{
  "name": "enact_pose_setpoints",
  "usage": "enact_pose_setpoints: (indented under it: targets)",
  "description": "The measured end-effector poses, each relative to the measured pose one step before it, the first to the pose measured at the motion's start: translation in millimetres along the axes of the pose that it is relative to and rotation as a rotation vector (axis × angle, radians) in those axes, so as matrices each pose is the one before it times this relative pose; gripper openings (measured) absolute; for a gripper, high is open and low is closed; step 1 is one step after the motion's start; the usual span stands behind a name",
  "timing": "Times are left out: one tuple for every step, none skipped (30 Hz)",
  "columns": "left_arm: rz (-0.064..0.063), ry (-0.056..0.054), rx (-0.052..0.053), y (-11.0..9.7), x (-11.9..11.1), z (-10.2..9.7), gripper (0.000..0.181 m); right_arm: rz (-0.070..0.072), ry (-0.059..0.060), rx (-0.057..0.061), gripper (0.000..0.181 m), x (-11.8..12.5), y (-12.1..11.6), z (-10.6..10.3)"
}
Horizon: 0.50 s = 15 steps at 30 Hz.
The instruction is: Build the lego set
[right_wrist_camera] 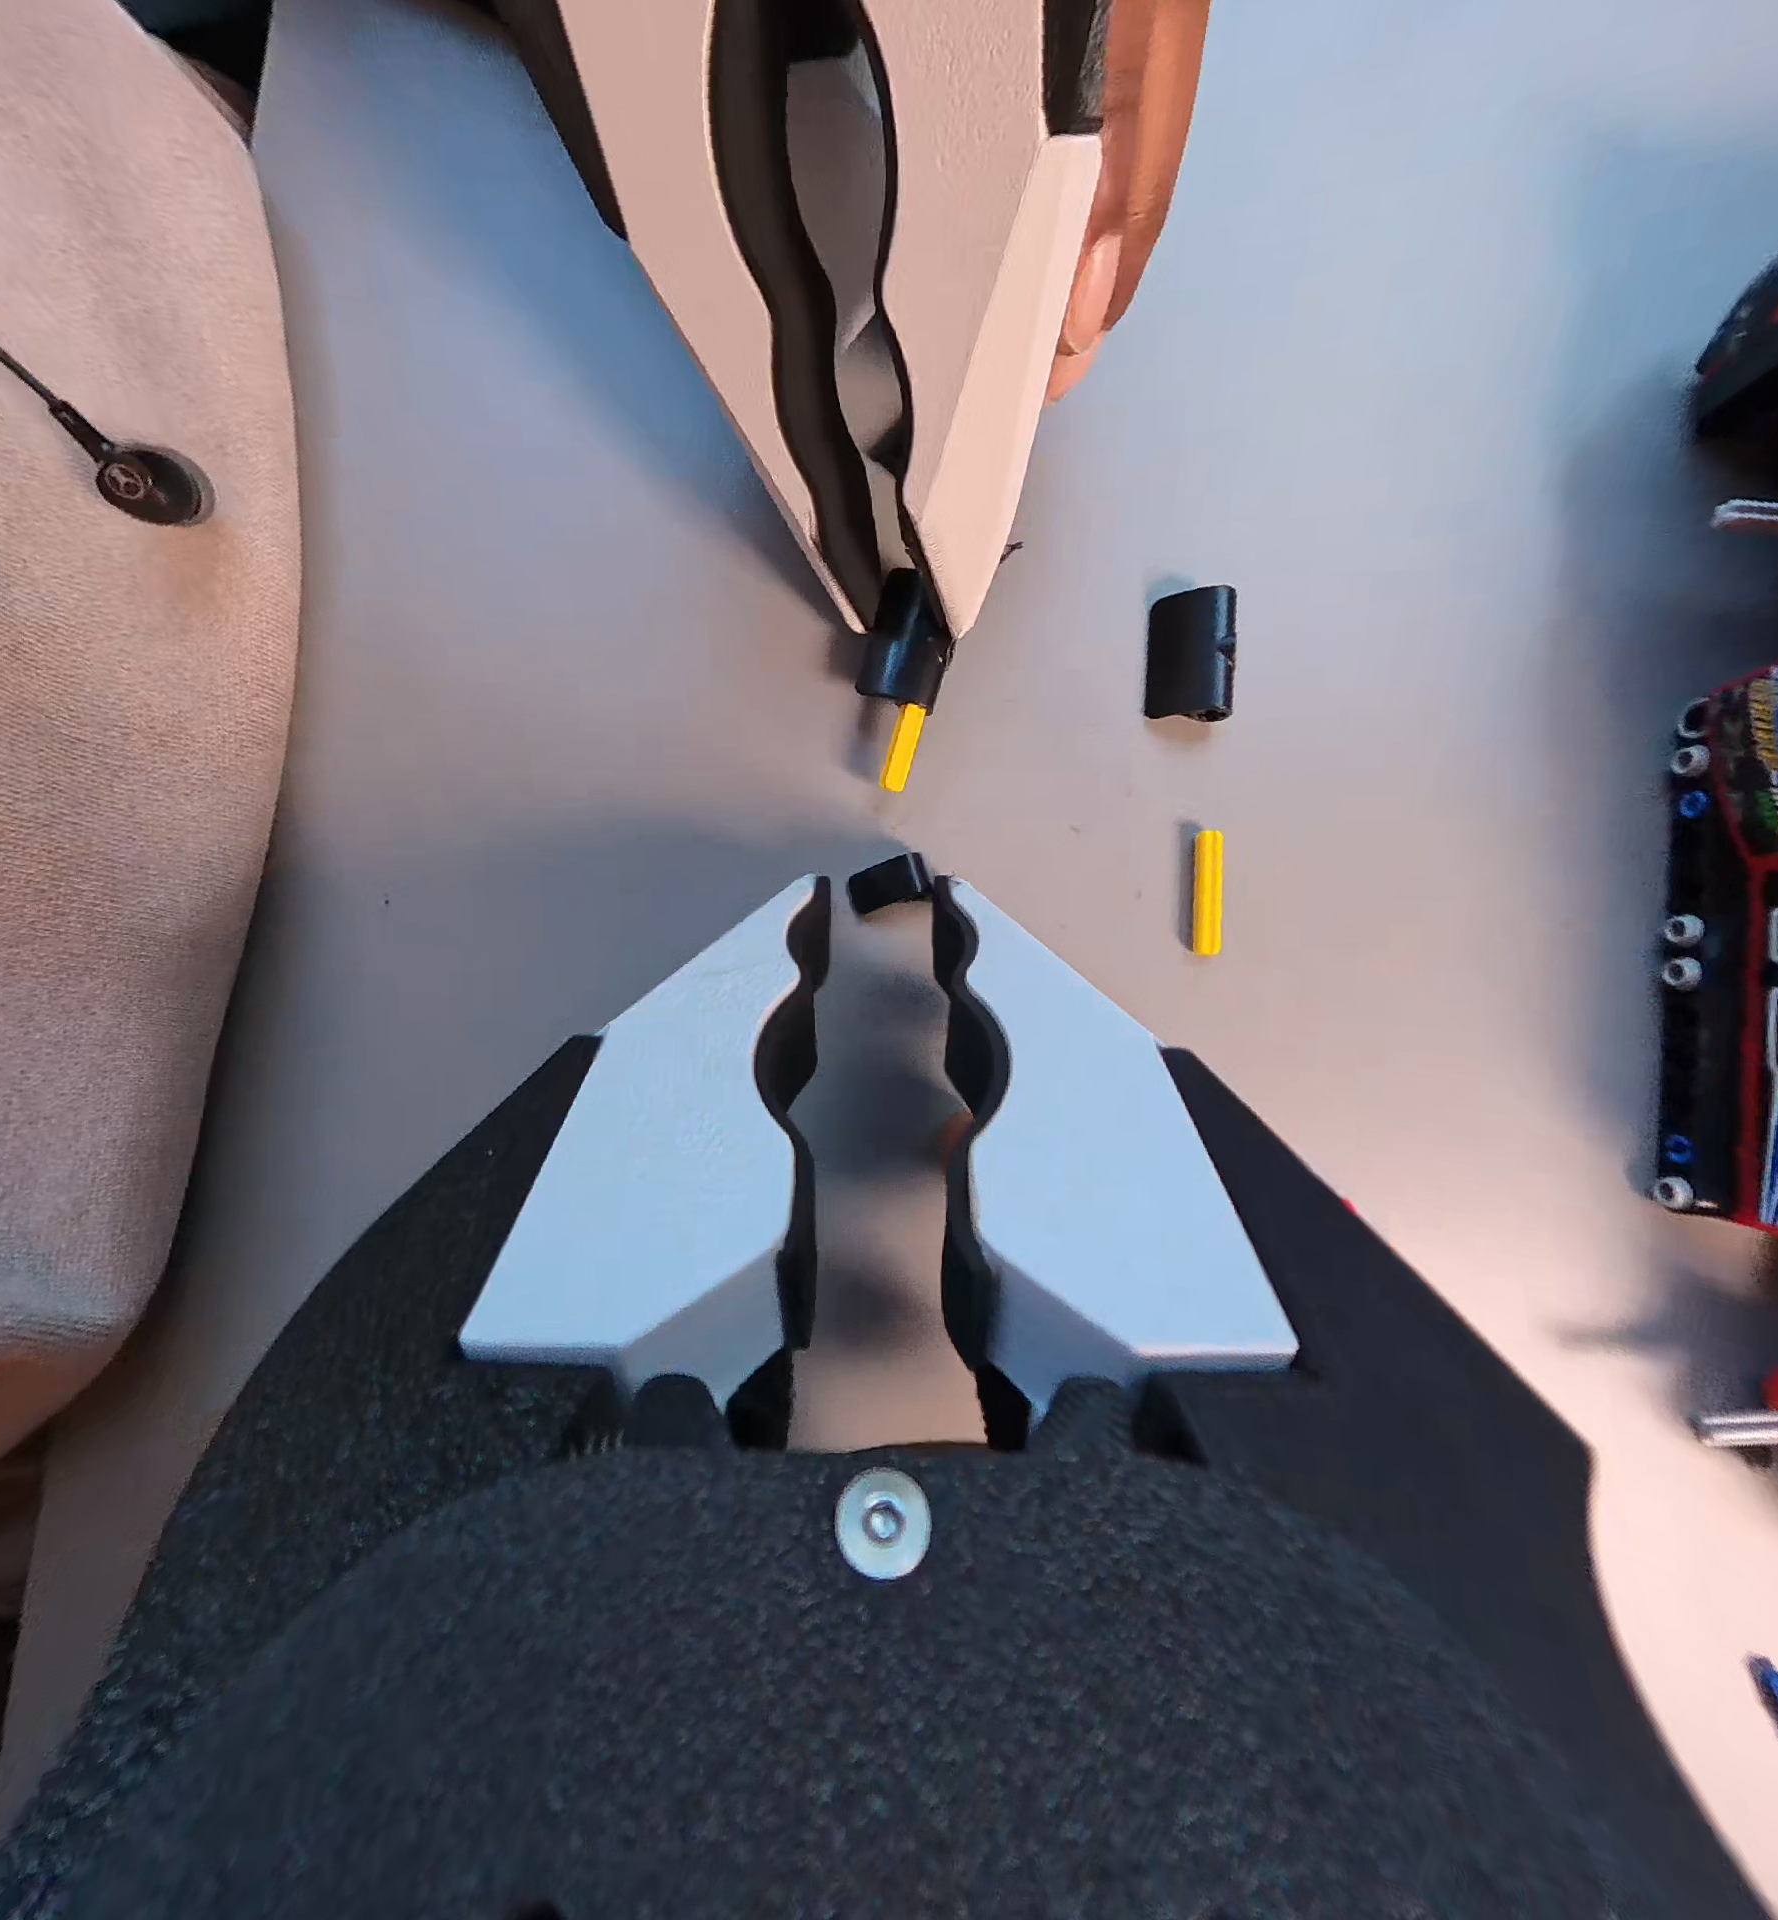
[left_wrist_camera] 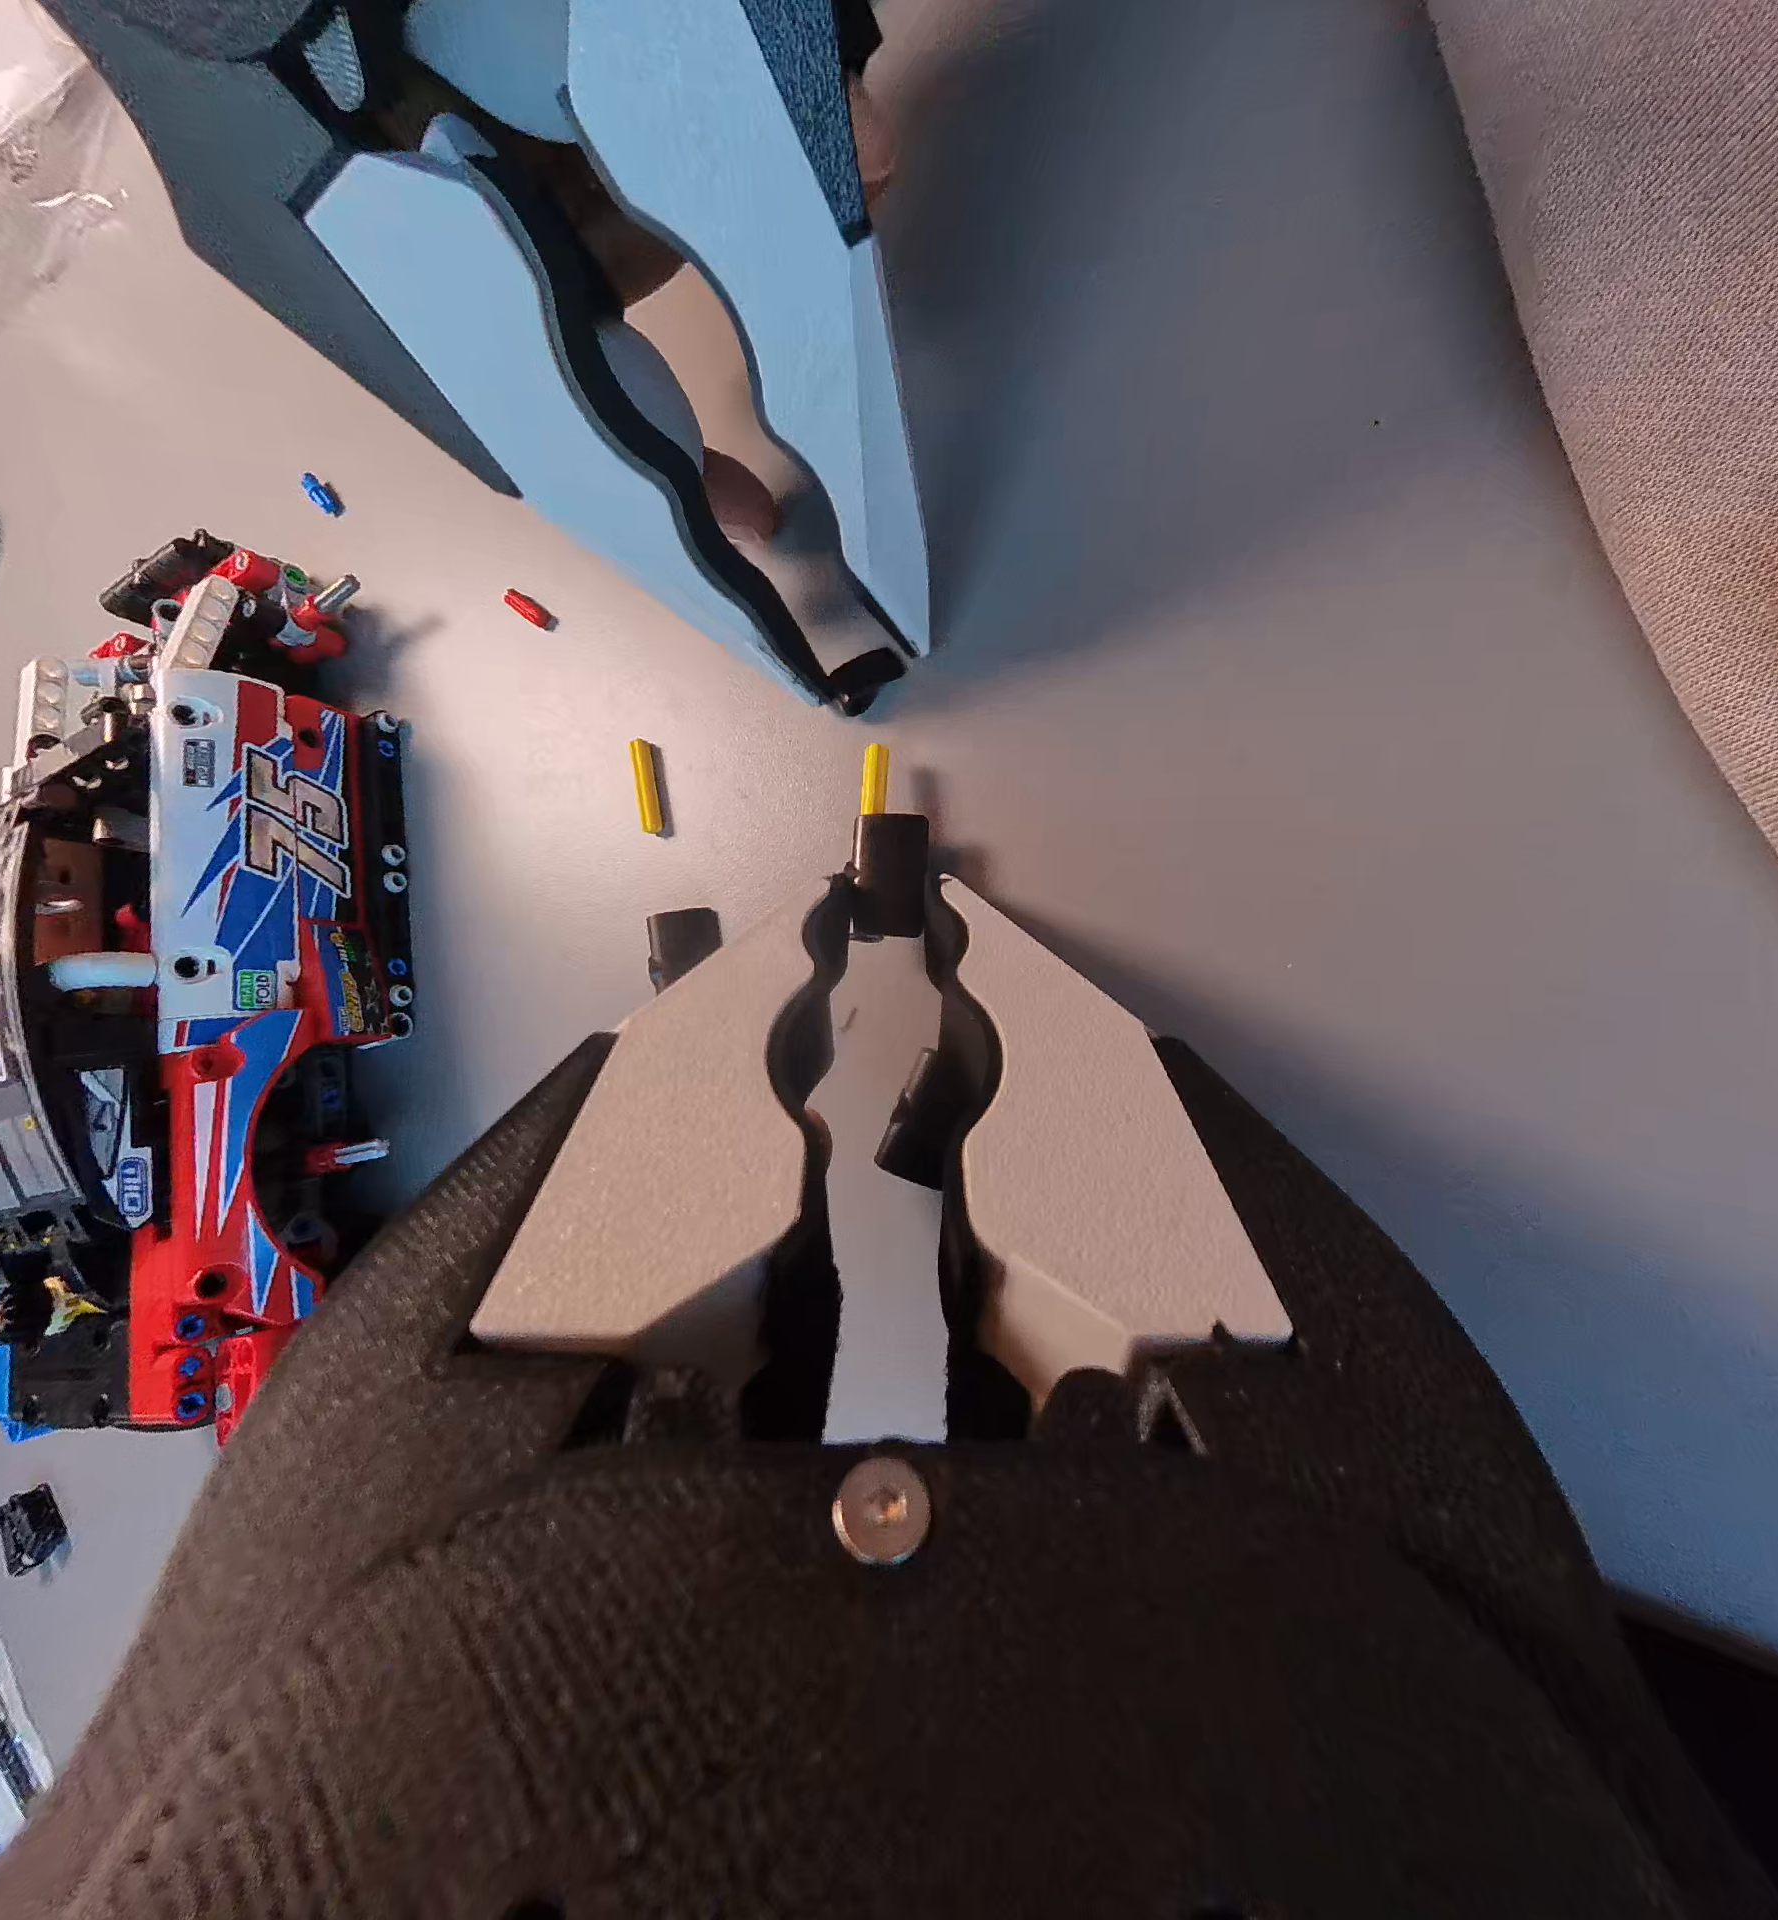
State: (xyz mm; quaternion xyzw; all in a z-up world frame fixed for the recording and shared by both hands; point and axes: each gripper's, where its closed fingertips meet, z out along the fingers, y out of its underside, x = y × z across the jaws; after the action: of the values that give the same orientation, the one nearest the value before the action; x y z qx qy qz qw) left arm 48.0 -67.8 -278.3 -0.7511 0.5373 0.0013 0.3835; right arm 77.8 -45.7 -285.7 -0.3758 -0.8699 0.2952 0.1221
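Observation:
My left gripper (left_wrist_camera: pixel 890 896) is shut on a black connector (left_wrist_camera: pixel 890 868) with a yellow axle (left_wrist_camera: pixel 874 779) sticking out of its far end. It also shows in the right wrist view (right_wrist_camera: pixel 900 623), with the connector (right_wrist_camera: pixel 900 660) and the axle (right_wrist_camera: pixel 904 746). My right gripper (right_wrist_camera: pixel 880 885) is shut on a small black piece (right_wrist_camera: pixel 885 883), a short way in front of the axle's tip. It comes in from the top of the left wrist view (left_wrist_camera: pixel 864 675). The two grippers face each other just above the grey table (left_wrist_camera: pixel 1280 935).
A red, white and blue lego truck (left_wrist_camera: pixel 241 987) (right_wrist_camera: pixel 1768 935) lies to one side. Loose on the table are a yellow axle (right_wrist_camera: pixel 1207 891), a black connector (right_wrist_camera: pixel 1189 652), a red pin (left_wrist_camera: pixel 529 608) and a blue pin (left_wrist_camera: pixel 321 494). A person's beige clothing (right_wrist_camera: pixel 85 727) borders the table. Tip to tip, the grippers are about 5 cm apart.

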Motion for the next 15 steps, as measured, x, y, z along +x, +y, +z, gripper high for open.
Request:
enact_pose_setpoints:
  targets:
    - [-0.0034,-0.0003,0.0023,0.01,-0.11,-0.36,0.012,-0.0119,-0.007,-0.0079,0.015,0.67,-0.03,0.55]
    - [-0.0034,0.0002,0.0016,0.28,0.1,-0.2,0.012,-0.0136,-0.0023,-0.0063,0.013,0.56,-0.08,0.27]
    - [-0.003,0.0011,0.001,0.44,0.11,0.02,0.012,-0.0112,-0.003,-0.0015,0.013,-0.06,-0.64,0.4]
    - [-0.0025,0.0025,0.0003,0.44,0.23,0.07,0.012,-0.0046,-0.0033,0.0015,0.013,-0.35,-0.78,0.65]
    - [-0.0017,0.0031,0.0012,0.28,0.27,0.3,0.012,-0.0039,-0.0018,0.0017,0.013,-0.18,-0.63,0.41]
    - [-0.0014,0.0026,0.0015,0.02,0.14,0.39,0.012,-0.0048,-0.0017,-0.0001,0.013,-0.03,-0.22,0.16]
    - [-0.0014,0.0019,0.0005,0.0,0.12,0.4,0.012,-0.0034,-0.0016,0.0013,0.013,0.02,-0.18,0.09]
    - [-0.0009,-0.0006,0.0004,-0.26,-0.02,0.34,0.012,-0.0009,0.0005,0.0035,0.013,0.26,-0.31,0.24]
    - [-0.001,-0.0032,-0.0013,-0.1,-0.24,0.21,0.012,0.0034,0.0038,0.0064,0.012,0.34,-0.44,0.23]
    - [-0.002,-0.0066,-0.0029,0.06,-0.52,0.07,0.012,0.0126,0.0098,0.0077,0.012,0.97,-0.38,0.14]
    - [-0.0017,-0.0113,-0.0002,-0.45,-1.09,-0.13,0.012,0.0235,0.0123,0.0086,0.012,1.21,-0.19,-0.17]
    - [-0.0023,-0.0141,0.0,-0.67,-1.46,-0.22,0.012,0.0246,0.011,0.0136,0.011,0.66,-0.62,-0.7]
    - [-0.0013,-0.0119,-0.0005,-0.67,-1.36,-0.27,0.012,0.0249,0.0128,0.0204,0.009,0.84,-1.26,-1.18]
    - [-0.0013,-0.0159,0.0005,-0.9,-2.11,-0.16,0.012,0.0269,0.013,0.0161,0.008,0.58,-0.75,-1.21]
    - [-0.0017,-0.0096,0.0001,-0.68,-1.56,0.06,0.012,0.028,0.0156,0.0127,0.007,1.1,-0.42,-0.99]
